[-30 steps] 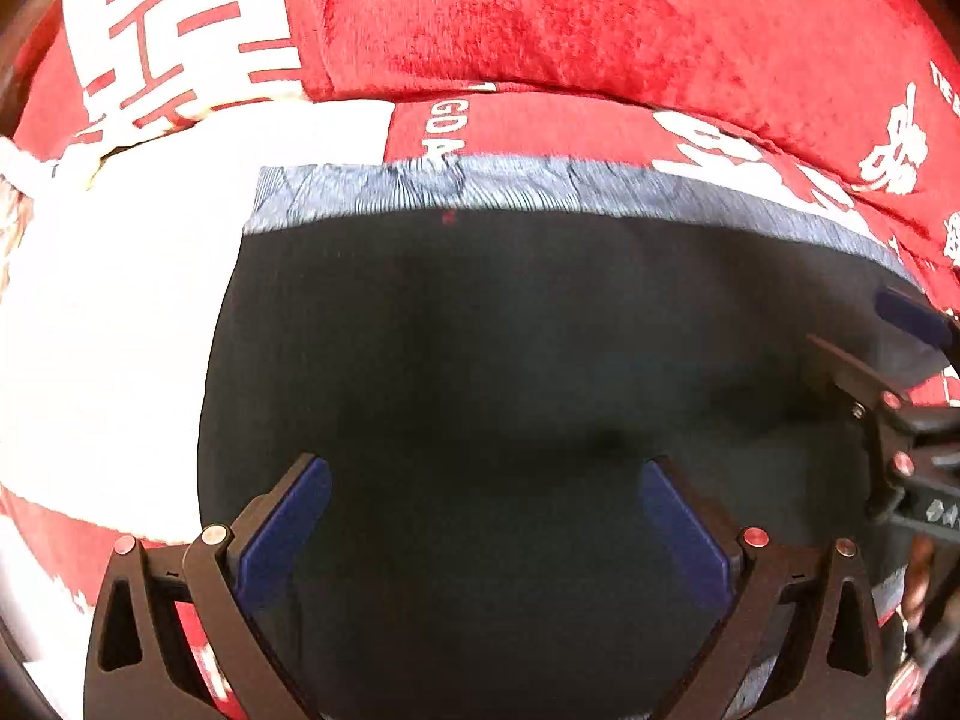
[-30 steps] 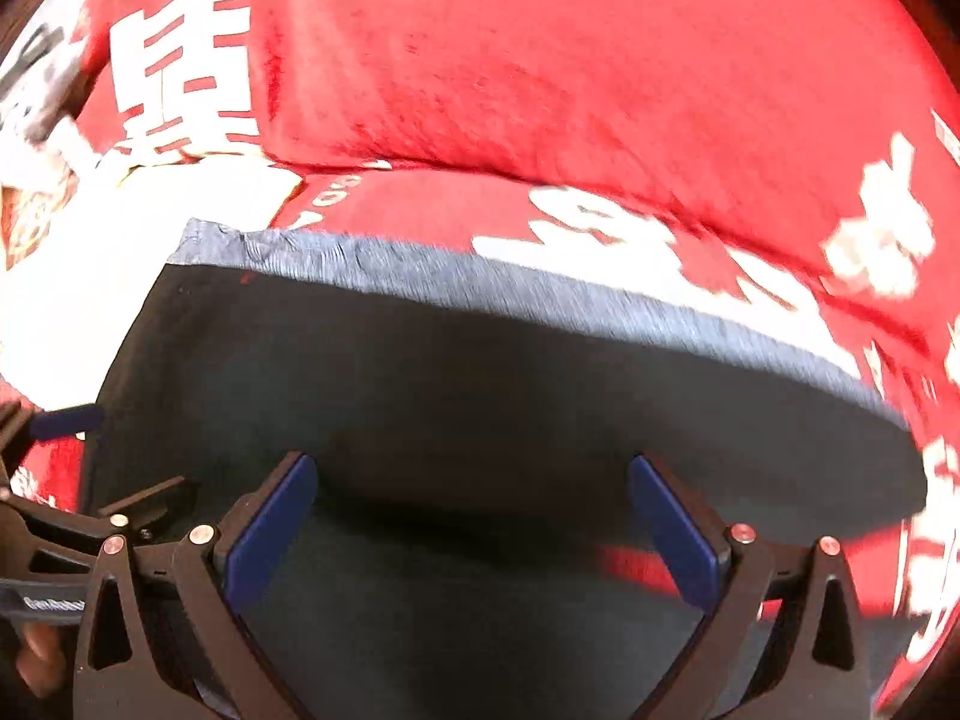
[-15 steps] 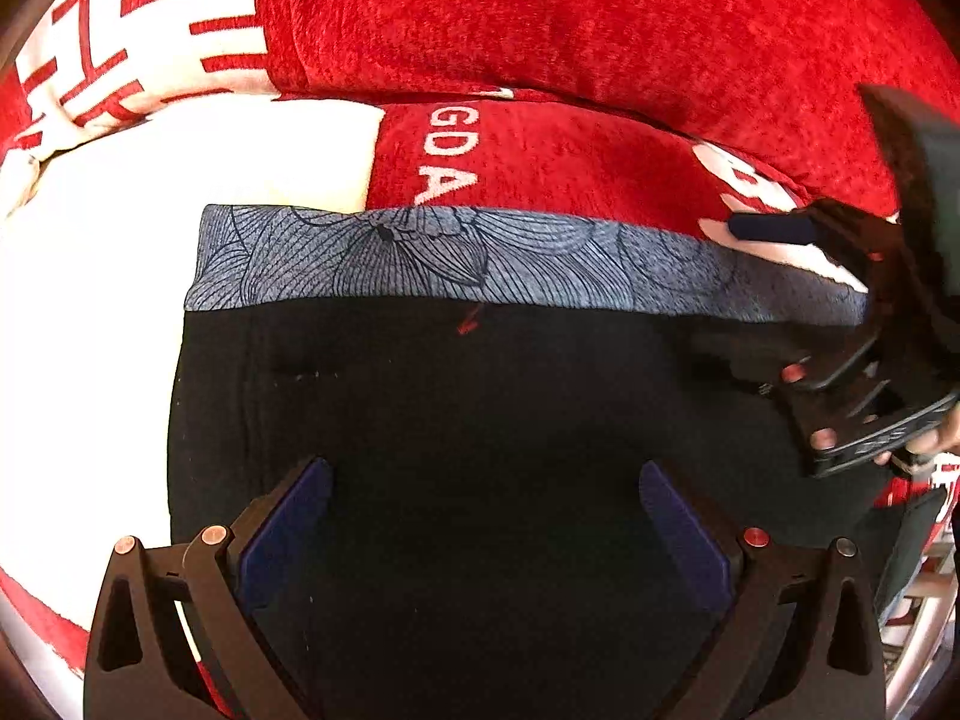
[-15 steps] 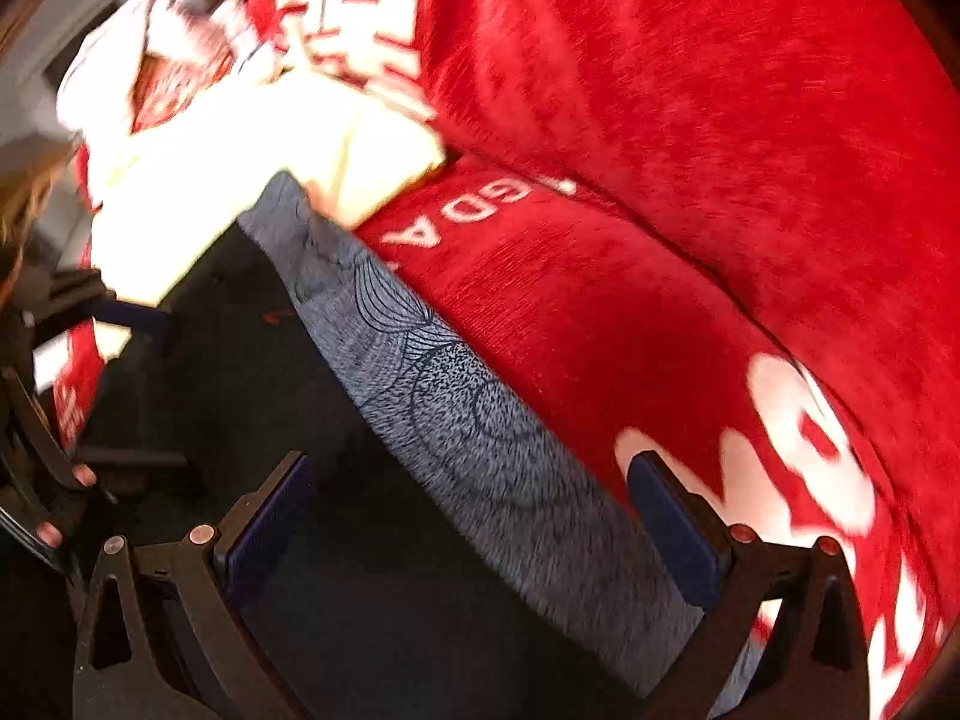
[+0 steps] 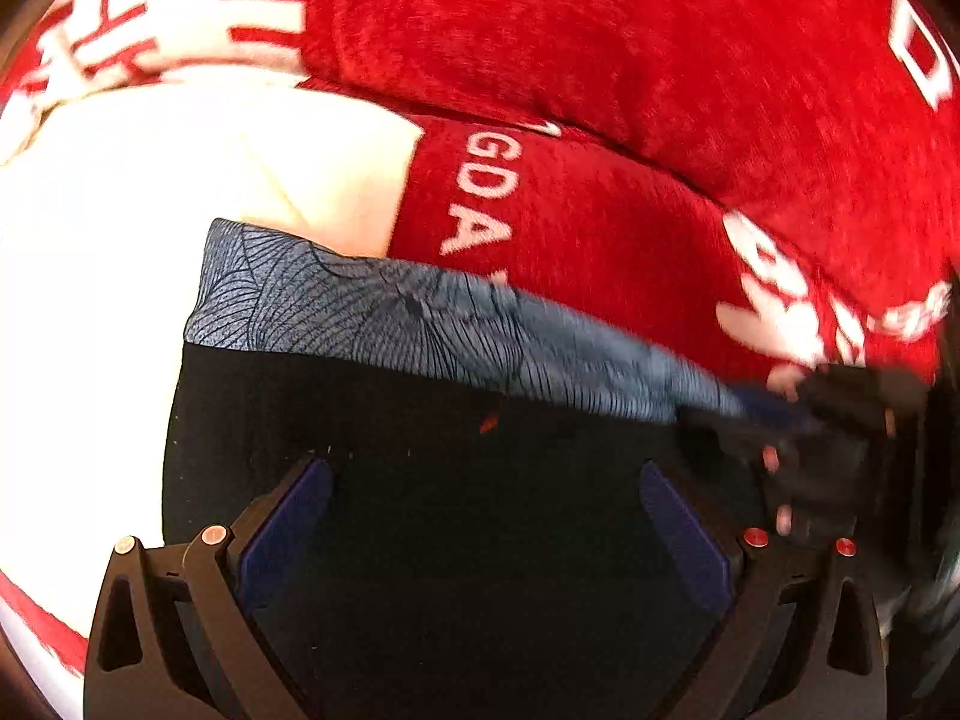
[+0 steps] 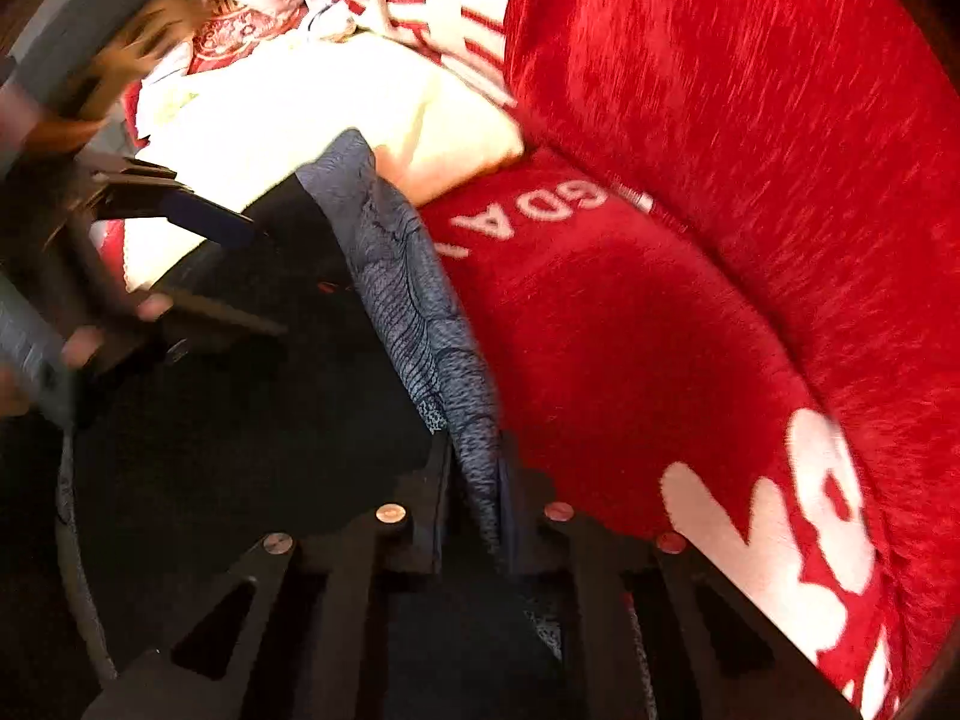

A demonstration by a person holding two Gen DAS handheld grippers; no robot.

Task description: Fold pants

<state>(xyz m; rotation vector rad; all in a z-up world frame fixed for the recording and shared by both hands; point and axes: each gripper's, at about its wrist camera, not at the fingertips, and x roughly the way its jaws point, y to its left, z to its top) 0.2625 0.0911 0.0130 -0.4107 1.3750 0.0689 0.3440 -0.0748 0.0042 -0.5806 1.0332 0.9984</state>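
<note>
Right tongs (image 6: 474,516): clenched on the grey patterned waistband (image 6: 420,312) of the black pants (image 5: 480,540). Left tongs (image 5: 480,528): spread wide, released, hovering over the black cloth below the waistband. Pants lay flat on a red-and-white lettered cover (image 5: 600,228).
</note>
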